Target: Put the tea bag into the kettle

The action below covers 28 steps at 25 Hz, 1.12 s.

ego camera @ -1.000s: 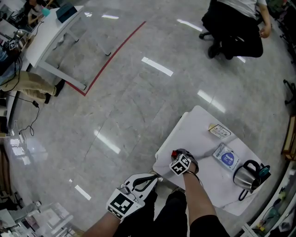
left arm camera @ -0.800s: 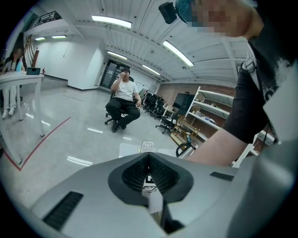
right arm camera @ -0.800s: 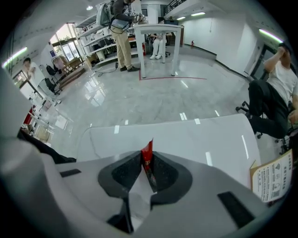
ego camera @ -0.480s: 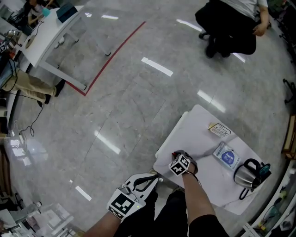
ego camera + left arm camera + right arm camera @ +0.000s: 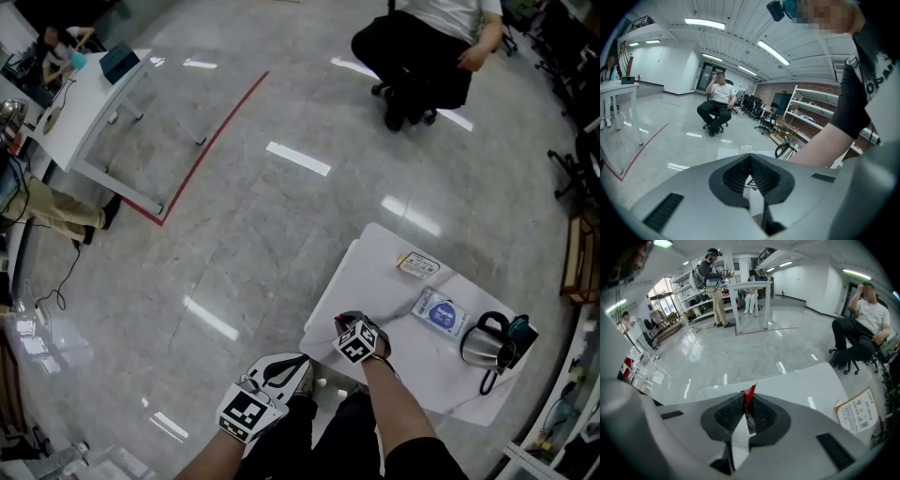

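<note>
Tongs on the right [image 5: 747,401] had just been closing and were clamped on a red tea bag packet [image 5: 749,392], its corner sticking up past the tips. In the head view the right tongs [image 5: 345,322] were above the near left corner of the white surface [image 5: 394,291], pointing steeply down. Left tongs [image 5: 750,159] had tips together with nothing between them; in the head view the left tongs [image 5: 298,366] were off the surface, beside its near edge, over the person's legs. Steel kettle [image 5: 483,347] with black handle stood at the right end of the surface, well apart from the tea bag. Blue-and-white packet [image 5: 439,312] lay just left of the kettle, and a small printed card [image 5: 418,264] lay beyond it near the far edge. Seated person [image 5: 422,37] was on a chair across the grey floor [image 5: 234,234].
</note>
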Tool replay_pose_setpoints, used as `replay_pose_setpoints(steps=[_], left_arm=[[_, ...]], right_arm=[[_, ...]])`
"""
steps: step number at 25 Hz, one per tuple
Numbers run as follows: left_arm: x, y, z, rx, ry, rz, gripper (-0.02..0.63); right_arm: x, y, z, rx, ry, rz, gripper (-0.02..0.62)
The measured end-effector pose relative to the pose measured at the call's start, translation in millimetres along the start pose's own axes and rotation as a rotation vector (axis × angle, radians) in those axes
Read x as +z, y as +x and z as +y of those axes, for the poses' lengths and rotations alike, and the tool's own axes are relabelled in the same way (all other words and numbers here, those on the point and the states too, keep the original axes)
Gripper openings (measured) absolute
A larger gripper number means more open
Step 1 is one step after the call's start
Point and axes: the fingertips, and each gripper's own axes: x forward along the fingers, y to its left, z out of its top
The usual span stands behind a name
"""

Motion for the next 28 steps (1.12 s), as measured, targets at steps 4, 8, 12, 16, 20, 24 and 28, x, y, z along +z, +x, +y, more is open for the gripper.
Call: replay_pose_setpoints(steps=[4,8,12,16,20,24,28], left_arm=[[26.3,-3.0,-4.6,-0.033,0.038,-0.013,0.008],[51.2,-2.3,-19.7,-0.057,0.104,-0.031,0.008],[70.1,-6.9,-28.6,-0.083,0.158,-0.049,0.008],[82.1,-16.0,-42.8,-0.118,0.136,-0.089,0.007],[94.4,-31.2,-56.6,-0.165,0.171,-0.132,0.007],[113.7,-35.5,-73.4,-0.211,0.220,-0.203,0.008],[136.1,-37.0,-96.7,-0.281,0.286,-0.257,0.007]], right_arm=[[32.4,-62.0,-1.9,-0.035,0.073,-0.113,0.041],[43.0,-131.4,-3.4,-0.095,0.145,-0.216,0.041],[58.4,-194.0,-0.8,-0.155,0.163,-0.318,0.041],[75.7,-262.2,2.6,-0.234,0.185,-0.439,0.041],[90.8,-323.8,20.9,-0.286,0.208,-0.548,0.041],[94.1,-383.4,36.4,-0.340,0.226,-0.685,0.041],[87.3,-432.1,45.9,-0.414,0.234,-0.788,0.041]])
